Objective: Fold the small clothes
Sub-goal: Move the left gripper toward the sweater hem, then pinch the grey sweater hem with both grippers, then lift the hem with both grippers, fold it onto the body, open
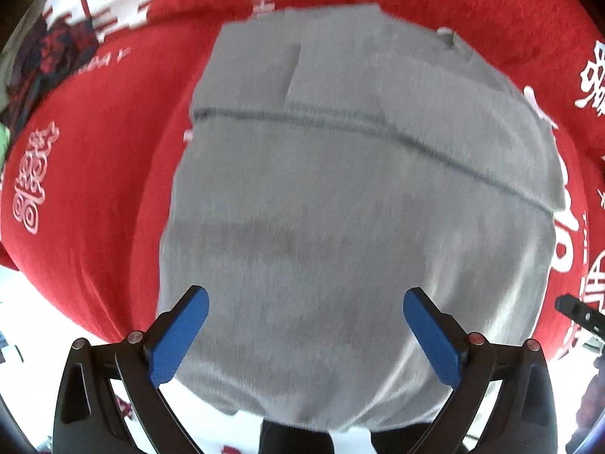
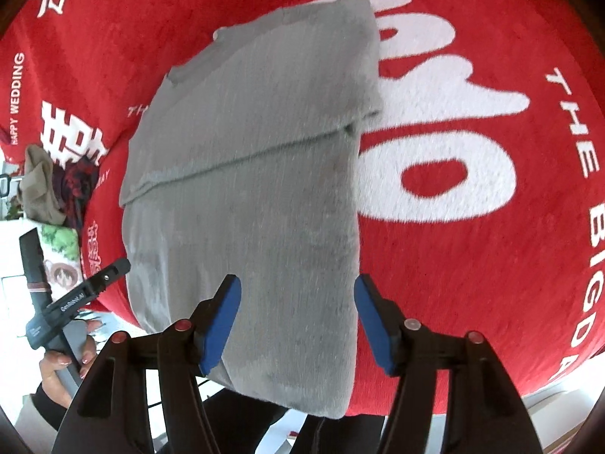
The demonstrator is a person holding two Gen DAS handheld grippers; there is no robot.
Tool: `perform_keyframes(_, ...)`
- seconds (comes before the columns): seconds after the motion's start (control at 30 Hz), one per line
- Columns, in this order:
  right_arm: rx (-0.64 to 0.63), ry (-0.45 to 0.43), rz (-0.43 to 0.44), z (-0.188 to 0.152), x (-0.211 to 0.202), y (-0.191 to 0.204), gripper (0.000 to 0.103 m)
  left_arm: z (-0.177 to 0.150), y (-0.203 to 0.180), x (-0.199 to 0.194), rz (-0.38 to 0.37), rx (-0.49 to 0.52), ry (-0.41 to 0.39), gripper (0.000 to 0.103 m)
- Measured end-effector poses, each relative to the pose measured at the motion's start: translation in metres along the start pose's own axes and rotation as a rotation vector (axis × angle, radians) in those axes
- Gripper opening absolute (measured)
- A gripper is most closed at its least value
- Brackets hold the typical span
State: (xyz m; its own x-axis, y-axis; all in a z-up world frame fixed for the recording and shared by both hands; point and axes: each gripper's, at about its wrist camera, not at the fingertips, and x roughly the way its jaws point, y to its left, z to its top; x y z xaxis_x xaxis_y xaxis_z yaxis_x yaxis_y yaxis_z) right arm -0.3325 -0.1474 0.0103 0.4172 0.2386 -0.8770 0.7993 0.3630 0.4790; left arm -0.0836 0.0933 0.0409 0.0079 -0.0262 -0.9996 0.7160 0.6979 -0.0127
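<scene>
A grey garment lies folded on a red cloth with white characters; a fold edge runs across it. It also shows in the right wrist view, hanging over the near edge. My left gripper is open and empty, its blue pads spread wide above the garment's near part. My right gripper is open and empty, its blue pads over the garment's near right part. The left gripper shows at the left of the right wrist view, held by a hand.
A pile of dark red and olive clothes lies at the far left on the red cloth. A printed item lies beside it. The right gripper's tip shows at the right edge of the left wrist view.
</scene>
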Motion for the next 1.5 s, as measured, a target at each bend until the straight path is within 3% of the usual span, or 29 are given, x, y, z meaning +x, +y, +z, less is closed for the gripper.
perform_keyframes(0.3,0.026,0.038,0.047,-0.028,0.013,-0.005,0.066,-0.046,0.043,0.018,-0.038,-0.014,0.038,0.103)
perform_keyframes(0.47,0.016,0.066,0.104,-0.066,0.024,-0.005,0.066,-0.075,0.072,0.024,-0.076,-0.056,0.034,0.103)
perform_keyframes(0.77,0.060,0.150,0.042,-0.142,0.069,-0.027,0.066,-0.128,0.109,0.064,-0.123,-0.081,0.089,0.103)
perform_keyframes(1.03,0.106,0.137,0.060,-0.164,0.103,-0.036,0.068,-0.147,0.118,0.089,-0.211,-0.114,0.115,0.103)
perform_keyframes(1.13,0.123,0.140,0.113,-0.173,0.108,-0.039,0.064,-0.148,0.114,0.090,-0.221,-0.105,0.122,0.103)
perform_keyframes(1.17,0.133,0.135,0.134,-0.174,0.108,-0.039,0.061,-0.147,0.103,0.090,-0.225,-0.100,0.122,0.097)
perform_keyframes(1.23,0.162,0.130,0.164,-0.175,0.109,-0.037,0.041,-0.147,0.105,0.090,-0.261,-0.093,0.126,0.085)
perform_keyframes(1.3,0.185,0.125,0.196,-0.176,0.109,-0.034,0.020,-0.147,0.105,0.086,-0.284,-0.088,0.129,0.063)
perform_keyframes(1.33,0.192,0.124,0.207,-0.175,0.107,-0.032,0.016,-0.148,0.106,0.083,-0.306,-0.083,0.131,0.055)
perform_keyframes(1.37,0.185,0.121,0.225,-0.175,0.104,-0.029,0.015,-0.149,0.107,0.082,-0.337,-0.087,0.137,0.032)
perform_keyframes(1.4,0.178,0.120,0.250,-0.174,0.102,-0.025,0.014,-0.149,0.111,0.081,-0.398,-0.105,0.154,0.018)
perform_keyframes(1.5,0.178,0.104,0.356,-0.168,0.086,-0.013,0.013,-0.146,0.119,0.064,-0.493,-0.133,0.142,0.014)
